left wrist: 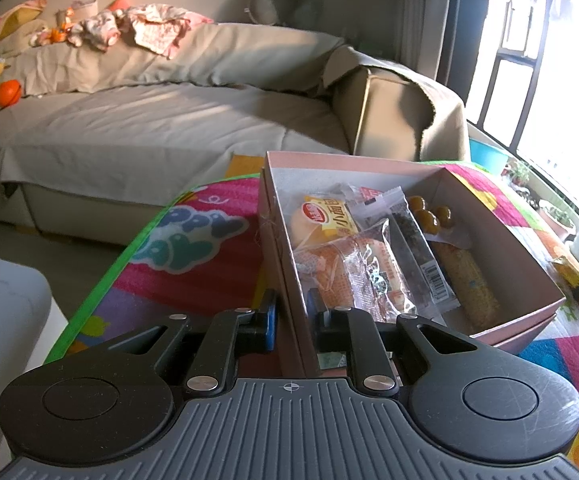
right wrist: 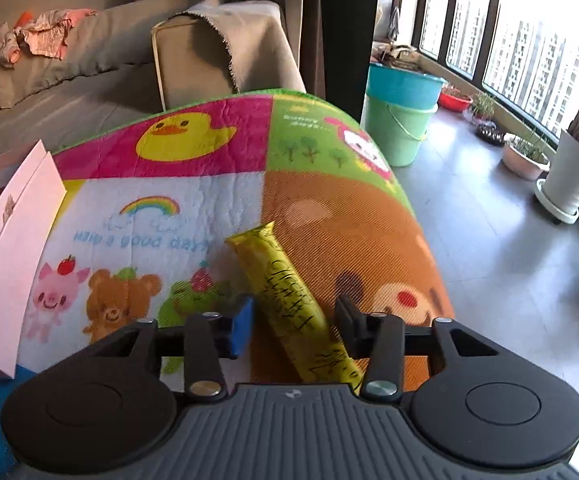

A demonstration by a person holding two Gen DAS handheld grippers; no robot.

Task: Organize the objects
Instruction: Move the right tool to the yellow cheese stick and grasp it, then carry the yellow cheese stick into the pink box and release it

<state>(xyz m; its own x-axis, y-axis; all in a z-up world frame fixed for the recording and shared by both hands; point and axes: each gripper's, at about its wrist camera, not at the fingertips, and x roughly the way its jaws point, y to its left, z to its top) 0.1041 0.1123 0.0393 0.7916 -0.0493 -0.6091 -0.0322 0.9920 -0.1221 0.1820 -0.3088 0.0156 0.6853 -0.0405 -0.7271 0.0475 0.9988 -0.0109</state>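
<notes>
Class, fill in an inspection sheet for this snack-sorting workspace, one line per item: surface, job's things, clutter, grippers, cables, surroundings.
Surface: colourful cartoon play mat covering the table.
Job's things: pink box holding wrapped snacks; yellow snack stick lying on the mat outside the box.
Clutter: nothing seen on the mat.
Grippers: left gripper shut on the box's near wall; right gripper straddles the yellow stick, with gaps visible beside both pads.
Cables: nothing seen.
Surroundings: covered sofa with clothes; stacked buckets, potted plants, windows.
</notes>
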